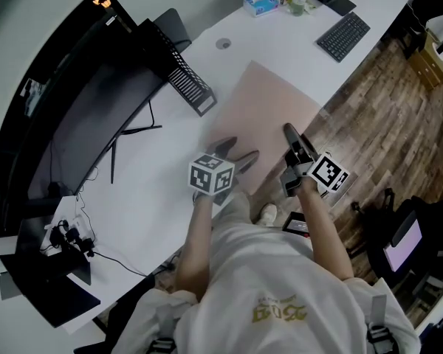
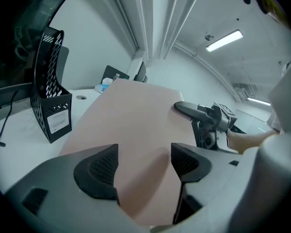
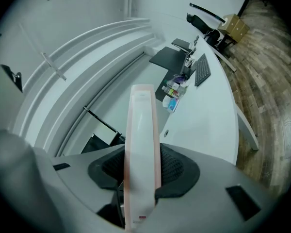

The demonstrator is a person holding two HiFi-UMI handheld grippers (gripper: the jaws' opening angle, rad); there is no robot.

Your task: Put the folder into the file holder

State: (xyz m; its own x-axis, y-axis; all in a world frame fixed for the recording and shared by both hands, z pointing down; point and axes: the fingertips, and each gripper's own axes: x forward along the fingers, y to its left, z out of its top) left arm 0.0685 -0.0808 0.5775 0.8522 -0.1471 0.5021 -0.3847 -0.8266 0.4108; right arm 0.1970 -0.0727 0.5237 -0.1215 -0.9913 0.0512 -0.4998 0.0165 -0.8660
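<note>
Right gripper (image 1: 289, 133) clamps folder (image 1: 269, 102) edge; left gripper (image 1: 236, 152) hangs wide-jawed over it. File holder (image 1: 181, 72) at 10 o'clock, nearer left.

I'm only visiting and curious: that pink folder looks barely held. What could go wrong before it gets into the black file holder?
1. Only the right gripper clamps the folder, and by one edge. The left gripper has its jaws apart, so the broad folder might sag, swing or slip.
2. The file holder stands free on the desk close to the monitor. A folder arriving askew could catch its mesh wall and push it.
</note>
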